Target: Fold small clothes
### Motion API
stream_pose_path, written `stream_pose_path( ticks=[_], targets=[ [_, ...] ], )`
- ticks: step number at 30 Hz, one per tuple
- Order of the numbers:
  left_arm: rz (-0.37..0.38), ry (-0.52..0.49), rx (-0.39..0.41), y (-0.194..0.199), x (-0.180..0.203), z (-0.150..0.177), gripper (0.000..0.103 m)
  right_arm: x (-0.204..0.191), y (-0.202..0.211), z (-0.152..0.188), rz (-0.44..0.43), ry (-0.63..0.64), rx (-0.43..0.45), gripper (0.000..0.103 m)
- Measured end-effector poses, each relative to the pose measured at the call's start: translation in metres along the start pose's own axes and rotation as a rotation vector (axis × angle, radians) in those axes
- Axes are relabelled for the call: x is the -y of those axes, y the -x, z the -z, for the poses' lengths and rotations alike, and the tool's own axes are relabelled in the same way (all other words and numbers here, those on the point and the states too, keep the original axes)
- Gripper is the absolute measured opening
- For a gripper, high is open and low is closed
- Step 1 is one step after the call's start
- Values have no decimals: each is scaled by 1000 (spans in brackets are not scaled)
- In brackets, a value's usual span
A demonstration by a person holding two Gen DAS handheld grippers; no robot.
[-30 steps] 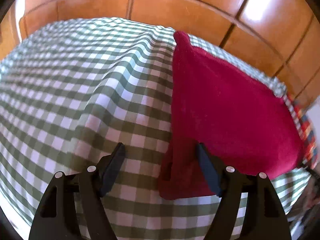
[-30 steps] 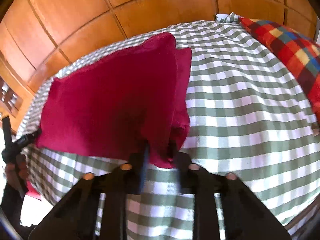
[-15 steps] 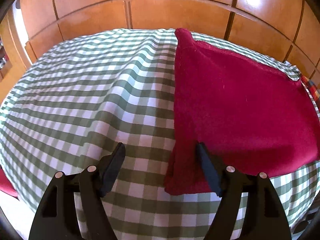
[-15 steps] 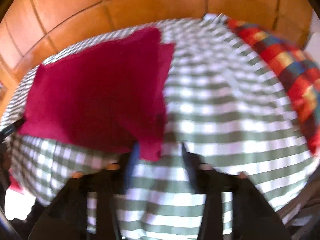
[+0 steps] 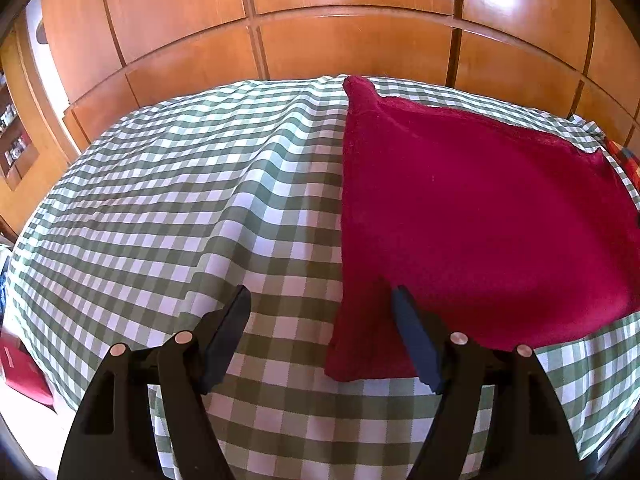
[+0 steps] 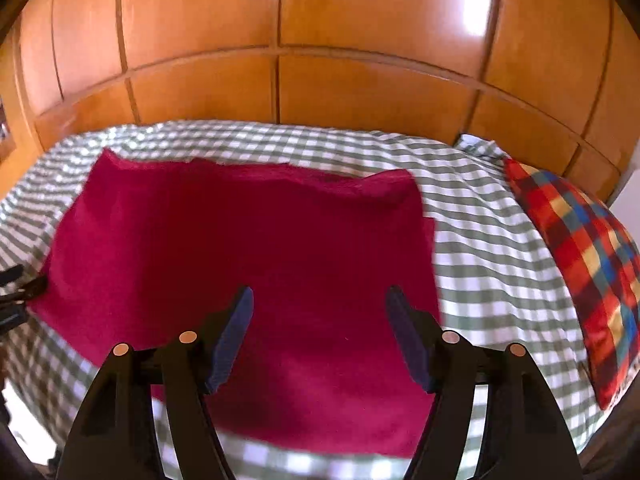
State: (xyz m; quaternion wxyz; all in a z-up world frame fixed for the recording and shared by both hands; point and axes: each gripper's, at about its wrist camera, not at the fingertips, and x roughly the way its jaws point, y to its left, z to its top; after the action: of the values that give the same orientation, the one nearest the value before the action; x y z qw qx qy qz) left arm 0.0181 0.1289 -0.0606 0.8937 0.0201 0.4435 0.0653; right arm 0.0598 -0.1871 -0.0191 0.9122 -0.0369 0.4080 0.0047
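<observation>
Red towel [image 6: 240, 248], folded, flat on checked cloth [image 5: 160, 200]

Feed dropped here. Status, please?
Left gripper open, empty. Right gripper opening, nothing between fingers. Red cloth folded flat on checked cover. Nothing blocking.

The towel's [image 5: 480, 216] right side runs past the left wrist view's edge, and the right finger [image 5: 416, 344] hides part of its near corner. A red thing [image 5: 24, 372] at lower left is cropped, unidentifiable. In the right wrist view the pillow [image 6: 580, 256] is cut off at right, the cloth [image 6: 492, 240] blurs, and dark gripper parts [image 6: 16, 292] at left are mostly out of frame
</observation>
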Motion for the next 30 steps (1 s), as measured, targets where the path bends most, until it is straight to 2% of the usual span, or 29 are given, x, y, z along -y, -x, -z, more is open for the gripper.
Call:
stream_pose_path(
  ticks=[3,4,7,10,14,16,17,18,19,21,22,23,25,27,30],
  targets=[
    [-2,7,0,0,-2,0,72,-10,-22,6,28,28,-37,68],
    [-1,9,-1,-1,-2,0,72,-9,-27,9,28,28,-46,70],
    [2,15,-2,-2,-2,0,72,2,-36,21,17,-26,-11,82],
    [8,14,-2,-2,-1,-1,72,13,-41,26,-35,-85,8,84],
    [20,13,0,-3,-1,-3,69,8,-42,29,-16,-73,34,86],
    [44,8,-6,-5,0,-3,54,7,-42,30,-13,-75,42,86],
    [57,3,-9,-5,1,-3,50,7,-42,30,-14,-77,45,86],
    [69,-8,-11,-6,4,-2,40,7,-42,30,-15,-78,48,86],
    [76,-21,-11,-6,5,-1,26,7,-42,30,-15,-77,50,86],
    [89,-30,-21,-11,5,2,22,8,-42,31,-14,-77,54,86],
    [109,0,-34,-15,-1,4,22,8,-42,31,-12,-77,57,86],
    [166,69,-55,-19,-12,6,22,7,-42,31,-11,-76,60,86],
    [246,144,-58,-18,-28,7,26,7,-42,32,-11,-78,62,86],
    [278,170,-54,-15,-36,8,30,7,-42,33,-14,-81,65,87],
    [354,219,-65,-15,-51,4,30,7,-42,32,-13,-83,68,87]
  ],
)
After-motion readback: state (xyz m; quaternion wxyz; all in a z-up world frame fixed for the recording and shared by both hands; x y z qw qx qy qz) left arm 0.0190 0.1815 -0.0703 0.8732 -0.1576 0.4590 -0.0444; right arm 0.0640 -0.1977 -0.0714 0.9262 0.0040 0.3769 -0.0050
